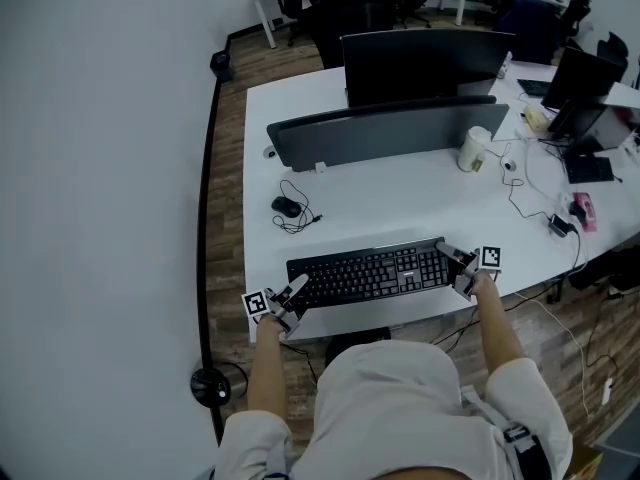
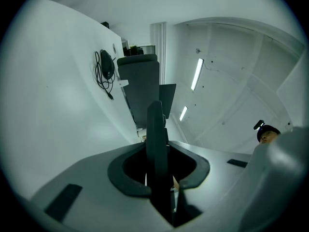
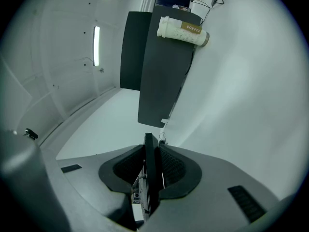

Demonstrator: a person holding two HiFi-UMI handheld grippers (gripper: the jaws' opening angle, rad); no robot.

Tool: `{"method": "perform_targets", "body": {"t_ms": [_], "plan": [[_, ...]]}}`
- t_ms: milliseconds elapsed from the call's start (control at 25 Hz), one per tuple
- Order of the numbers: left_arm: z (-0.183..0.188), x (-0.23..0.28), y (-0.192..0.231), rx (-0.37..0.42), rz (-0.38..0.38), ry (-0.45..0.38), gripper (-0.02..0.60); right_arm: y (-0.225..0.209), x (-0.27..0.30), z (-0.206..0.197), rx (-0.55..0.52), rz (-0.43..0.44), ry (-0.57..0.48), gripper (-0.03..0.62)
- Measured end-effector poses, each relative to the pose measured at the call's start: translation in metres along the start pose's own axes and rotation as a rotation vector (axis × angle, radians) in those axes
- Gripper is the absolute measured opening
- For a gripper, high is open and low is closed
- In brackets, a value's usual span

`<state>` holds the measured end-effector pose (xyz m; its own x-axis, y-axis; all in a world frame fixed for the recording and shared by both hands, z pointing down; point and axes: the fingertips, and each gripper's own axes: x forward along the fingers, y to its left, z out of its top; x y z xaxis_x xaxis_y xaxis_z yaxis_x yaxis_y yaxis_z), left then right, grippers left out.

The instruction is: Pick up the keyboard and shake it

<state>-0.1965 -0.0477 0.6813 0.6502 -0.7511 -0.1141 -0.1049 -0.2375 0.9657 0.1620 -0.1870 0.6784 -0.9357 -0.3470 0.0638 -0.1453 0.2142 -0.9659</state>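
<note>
Keyboard (image 1: 370,273): It is black. I see it lying long-ways at the near edge of the white table (image 1: 400,193). I cannot tell if it rests on the table or is a tiny bit up.
Left gripper (image 1: 290,293): It is at the left end of the keyboard. My jaws here are only a little apart and they pinch that end. In the left gripper view the keyboard is a thin dark edge held tight between them.
Right gripper (image 1: 455,260): It is at the right end of the keyboard. The jaws are a little apart and squeeze that end too. In the right gripper view I see the thin edge, with some keys showing, held between them.
Mouse (image 1: 286,206): It is black, with its cord in a loose curl. It sits on the table behind the left part of the keyboard, well apart from it.
Cup (image 1: 474,150): It is white and stands further back on the right.
Long dark panel (image 1: 380,133): It runs across the table just left of the cup.
Monitor (image 1: 420,63): It is dark and sits behind the panel.
</note>
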Motion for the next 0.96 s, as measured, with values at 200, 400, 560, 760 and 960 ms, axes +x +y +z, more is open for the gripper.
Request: {"method": "perform_targets", "body": {"t_ms": [200,400,560,760,960], "plan": [[0.0003,-0.0014,0.0007,0.002,-0.006,-0.007,0.106,0.0027,0.0022,0.0019,-0.017,0.005,0.003,0.126],[-0.0010,-0.0010,0.0032,-0.007,0.003,-0.010,0.107,0.0018,0.0019,0.0017,-0.016,-0.004,0.001,0.126],[-0.0017,0.0003,0.0027,-0.011,0.005,-0.005,0.107,0.0003,-0.0010,0.0012,-0.019,-0.017,-0.008,0.126],[0.0020,0.0031,0.0043,-0.003,0.010,0.005,0.107,-0.0002,-0.0016,0.0037,-0.032,-0.022,-0.012,0.126],[0.0042,0.0064,0.0030,-0.002,0.003,0.009,0.107,0.0012,-0.0020,0.0057,-0.039,-0.019,-0.021,0.126]]}}
